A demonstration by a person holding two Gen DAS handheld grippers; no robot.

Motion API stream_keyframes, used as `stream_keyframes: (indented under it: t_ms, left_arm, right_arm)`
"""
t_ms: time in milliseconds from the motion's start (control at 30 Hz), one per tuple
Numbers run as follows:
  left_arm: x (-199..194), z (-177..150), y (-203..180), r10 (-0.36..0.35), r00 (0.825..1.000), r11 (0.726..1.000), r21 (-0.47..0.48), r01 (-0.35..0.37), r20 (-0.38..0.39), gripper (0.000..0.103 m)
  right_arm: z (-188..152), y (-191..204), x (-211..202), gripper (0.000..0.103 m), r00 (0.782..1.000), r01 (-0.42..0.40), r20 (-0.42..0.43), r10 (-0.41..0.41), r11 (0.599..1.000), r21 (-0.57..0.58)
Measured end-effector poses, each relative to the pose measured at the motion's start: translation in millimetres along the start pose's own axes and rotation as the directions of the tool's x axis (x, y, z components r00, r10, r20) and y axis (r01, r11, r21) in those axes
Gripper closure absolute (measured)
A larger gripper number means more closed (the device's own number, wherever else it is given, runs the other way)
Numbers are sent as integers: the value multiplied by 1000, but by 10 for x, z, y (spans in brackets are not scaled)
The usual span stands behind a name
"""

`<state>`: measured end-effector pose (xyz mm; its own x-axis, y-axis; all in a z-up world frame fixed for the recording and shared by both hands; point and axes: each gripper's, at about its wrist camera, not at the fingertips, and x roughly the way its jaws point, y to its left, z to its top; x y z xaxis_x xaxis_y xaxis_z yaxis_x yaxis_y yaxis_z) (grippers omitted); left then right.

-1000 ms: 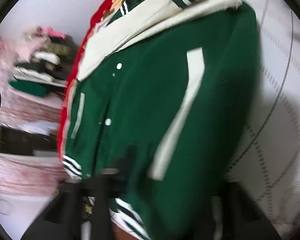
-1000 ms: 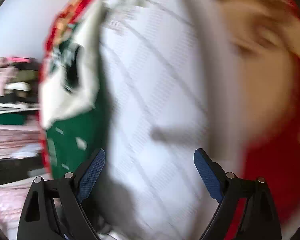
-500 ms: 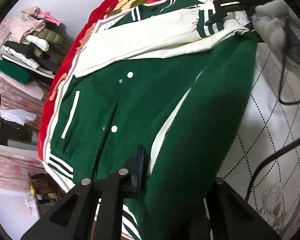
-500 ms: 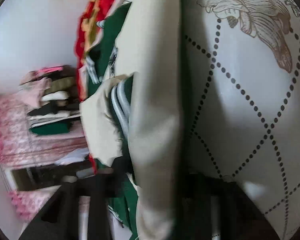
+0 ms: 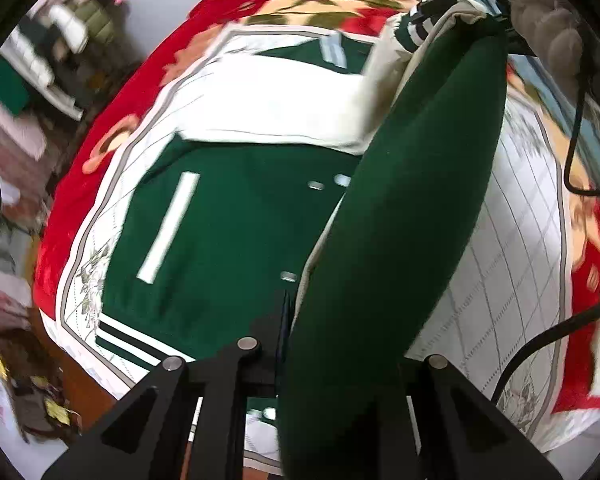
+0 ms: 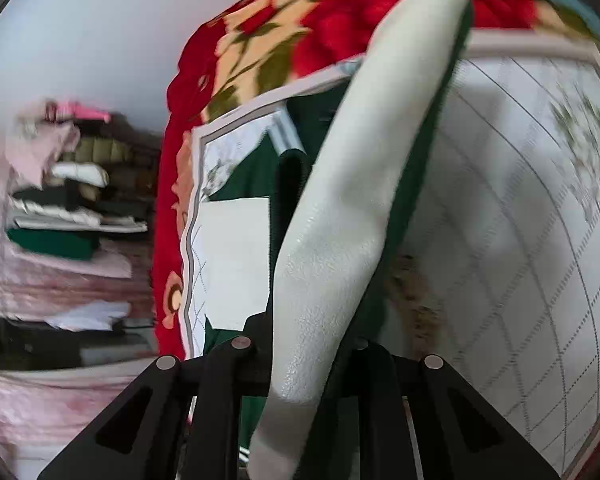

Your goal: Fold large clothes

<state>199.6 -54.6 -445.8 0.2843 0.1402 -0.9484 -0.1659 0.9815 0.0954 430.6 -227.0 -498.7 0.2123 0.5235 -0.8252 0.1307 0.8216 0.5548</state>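
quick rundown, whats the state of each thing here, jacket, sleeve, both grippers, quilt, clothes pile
green jacket: lying front up on the quilt, one side lifted off it
cream sleeve: raised, pinched in the right gripper
left gripper: shut on the jacket's lifted green edge
right gripper: jaws just closing, shut on the sleeve
quilt: spread flat
clothes pile: stacked, blurred

1. Even, soft indoor light; no glare.
2. The wall (image 6: pixel 80 40) reads pale and slightly washed out.
3. The sleeve (image 6: pixel 340 220) casts a grey shadow on the quilt (image 6: pixel 520 240).
4. Motion blur smears the shelves (image 6: pixel 68 208) at left and the blanket (image 5: pixel 112 152).
5. Fisheye bending and black vignetting ring both views.
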Motion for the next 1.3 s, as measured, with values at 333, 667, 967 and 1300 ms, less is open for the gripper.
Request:
stream_keyframes:
  t_ms: [333, 667, 967, 1300]
  left_arm:
    - [594, 245, 1710, -19, 998, 968, -252, 4, -57, 85]
    - [968, -368, 3225, -251, 967, 691, -706, 154, -36, 59]
    - [745, -661, 3253, -201, 977, 689, -720, 85, -77, 58]
    - [1468, -608, 3274, -103, 977, 746, -664, -47, -186, 19]
  right_arm:
    - [-12, 1848, 1491, 86, 981, 162, -86, -176, 976, -143]
    - [-156, 2231, 3078, 31, 941, 96, -311, -132, 987, -128]
    - [-256, 1684, 2143, 31, 965, 30, -248, -89, 972, -233]
    - [185, -190, 1677, 25, 996, 52, -79, -41, 989, 141]
